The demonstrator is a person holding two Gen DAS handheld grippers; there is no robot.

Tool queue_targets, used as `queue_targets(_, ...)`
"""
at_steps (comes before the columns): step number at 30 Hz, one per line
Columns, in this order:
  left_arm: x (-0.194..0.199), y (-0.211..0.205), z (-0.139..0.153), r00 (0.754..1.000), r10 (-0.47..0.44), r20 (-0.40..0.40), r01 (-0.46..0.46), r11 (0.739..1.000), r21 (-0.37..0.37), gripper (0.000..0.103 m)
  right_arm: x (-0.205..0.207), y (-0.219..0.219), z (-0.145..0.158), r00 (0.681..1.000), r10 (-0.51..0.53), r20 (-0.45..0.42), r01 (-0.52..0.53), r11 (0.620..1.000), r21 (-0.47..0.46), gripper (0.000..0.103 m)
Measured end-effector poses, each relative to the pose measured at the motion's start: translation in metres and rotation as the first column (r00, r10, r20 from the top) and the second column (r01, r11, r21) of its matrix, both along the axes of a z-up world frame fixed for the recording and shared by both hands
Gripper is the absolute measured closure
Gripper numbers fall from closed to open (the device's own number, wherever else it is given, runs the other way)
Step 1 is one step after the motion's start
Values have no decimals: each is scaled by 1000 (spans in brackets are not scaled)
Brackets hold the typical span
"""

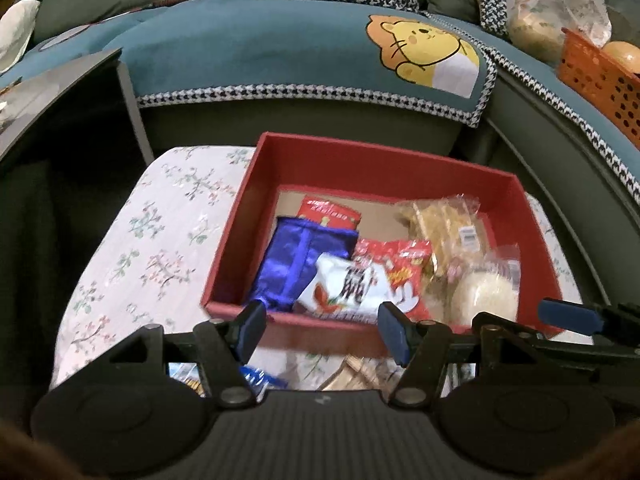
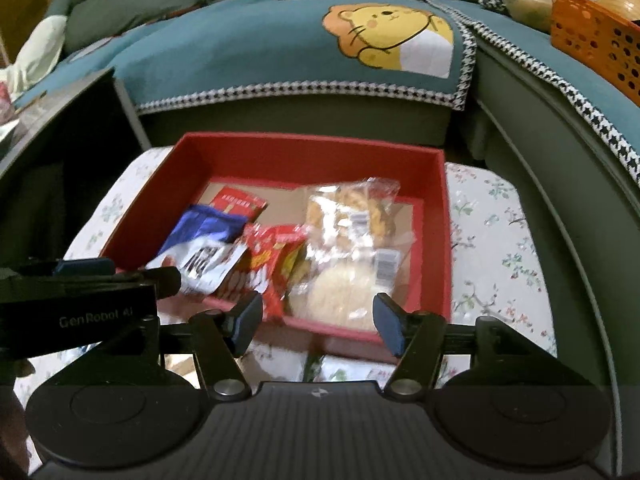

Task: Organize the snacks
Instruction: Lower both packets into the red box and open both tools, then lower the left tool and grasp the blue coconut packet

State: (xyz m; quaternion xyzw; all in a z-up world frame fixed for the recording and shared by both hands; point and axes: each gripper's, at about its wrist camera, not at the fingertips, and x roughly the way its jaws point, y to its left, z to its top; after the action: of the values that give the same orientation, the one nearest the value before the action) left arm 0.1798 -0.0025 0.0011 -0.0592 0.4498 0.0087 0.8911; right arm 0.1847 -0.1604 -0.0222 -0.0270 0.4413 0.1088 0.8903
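Note:
A red box (image 1: 384, 168) (image 2: 308, 148) sits on a floral-cloth table (image 1: 132, 248) (image 2: 492, 248). Inside lie a blue packet (image 1: 296, 264) (image 2: 208, 222), a white packet (image 1: 344, 288) (image 2: 204, 264), red packets (image 1: 408, 268) (image 2: 272, 256), a small red pack (image 1: 330, 214) (image 2: 236, 202) and clear-wrapped pastries (image 1: 448, 228) (image 2: 352, 216) with a round bun (image 1: 484, 292) (image 2: 340, 292). My left gripper (image 1: 322, 332) is open and empty at the box's near wall. My right gripper (image 2: 318, 322) is open and empty, also at the near wall. The right gripper shows at the right edge of the left wrist view (image 1: 576, 316); the left one at the left of the right wrist view (image 2: 100, 280).
A teal-covered sofa (image 1: 280, 52) (image 2: 260, 40) runs behind the table. An orange basket (image 1: 600, 76) (image 2: 596, 44) and plastic bags sit on it at right. A dark side table (image 1: 52, 96) stands at left. More snack packets (image 1: 260, 378) lie on the cloth under the left gripper.

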Motion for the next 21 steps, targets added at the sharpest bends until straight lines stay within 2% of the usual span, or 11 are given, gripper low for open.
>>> queue_targets(3, -10, 6, -2, 1000, 0, -14, 0, 1000, -8, 10, -7, 6, -2, 1000, 24, -10, -25, 1000, -11, 34)
queue_targets(7, -26, 18, -6, 999, -32, -37, 30, 999, -44, 8, -15, 9, -5, 998, 51, -27, -52, 998, -25, 26)
queue_targets(11, -35, 31, -11, 998, -23, -56, 19, 998, -62, 5, -21, 5, -10, 997, 58, -51, -60, 998, -31, 26)
queue_targets(17, -28, 44, -31, 993, -5, -114, -3, 997, -72, 5, -25, 4, -12, 996, 63, -59, -65, 997, -32, 25)
queue_targets(21, -20, 60, -46, 981, 58, -182, -91, 980, -174, 5, -23, 6, -16, 995, 66, -72, -68, 997, -35, 25)
